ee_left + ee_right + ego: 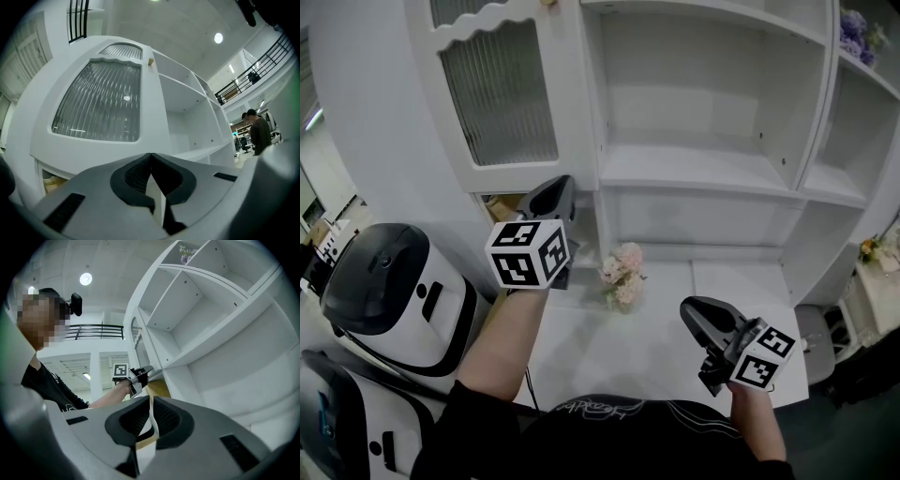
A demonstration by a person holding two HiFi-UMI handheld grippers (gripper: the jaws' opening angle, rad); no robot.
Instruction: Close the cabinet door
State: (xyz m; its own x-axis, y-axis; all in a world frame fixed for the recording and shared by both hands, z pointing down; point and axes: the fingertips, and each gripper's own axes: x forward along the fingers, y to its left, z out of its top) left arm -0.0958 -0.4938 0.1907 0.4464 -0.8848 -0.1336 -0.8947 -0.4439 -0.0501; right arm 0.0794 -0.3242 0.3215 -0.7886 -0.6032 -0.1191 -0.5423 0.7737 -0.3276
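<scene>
The white cabinet door with ribbed glass stands swung out at the left of the open shelves; its small knob sits near the top of its free edge. My left gripper is raised just below the door's lower right corner, jaws shut with nothing between them; whether it touches the door I cannot tell. From the left gripper view the door fills the space above the left gripper. My right gripper hangs lower right over the counter, shut and empty. The right gripper view shows the right gripper, the left gripper and the door edge-on.
A pink flower bunch lies on the white counter between the grippers. Two white-and-black machines stand at the left. Purple flowers sit on a top right shelf. A person stands far off to the right.
</scene>
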